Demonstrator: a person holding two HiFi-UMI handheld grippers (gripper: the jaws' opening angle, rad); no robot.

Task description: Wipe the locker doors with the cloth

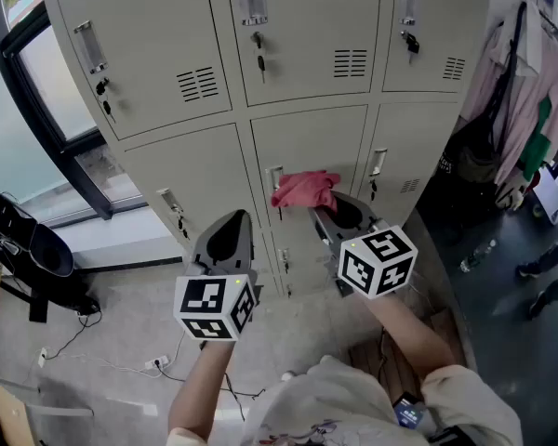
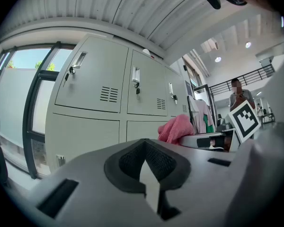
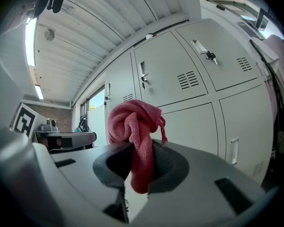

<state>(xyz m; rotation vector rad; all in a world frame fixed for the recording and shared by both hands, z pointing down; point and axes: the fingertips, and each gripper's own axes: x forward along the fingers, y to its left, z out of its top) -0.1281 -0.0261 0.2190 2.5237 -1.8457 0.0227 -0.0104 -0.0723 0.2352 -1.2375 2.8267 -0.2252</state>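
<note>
Item: bunched pink woven cloth (image 1: 304, 190), brought up to the grey metal locker doors (image 1: 312, 137).
Head view: the cloth is held by the right gripper (image 1: 338, 214) just beside a door handle (image 1: 276, 178), where snagging is judged likely. Left gripper view: the left gripper (image 2: 144, 150) is seen closed, with nothing held. Right gripper view: the jaws are clamped on one hanging fold only, so slipping out under rubbing pressure is judged possible.

bunched pink cloth (image 3: 132, 126) near grey, closed locker doors (image 1: 307, 151).
</note>
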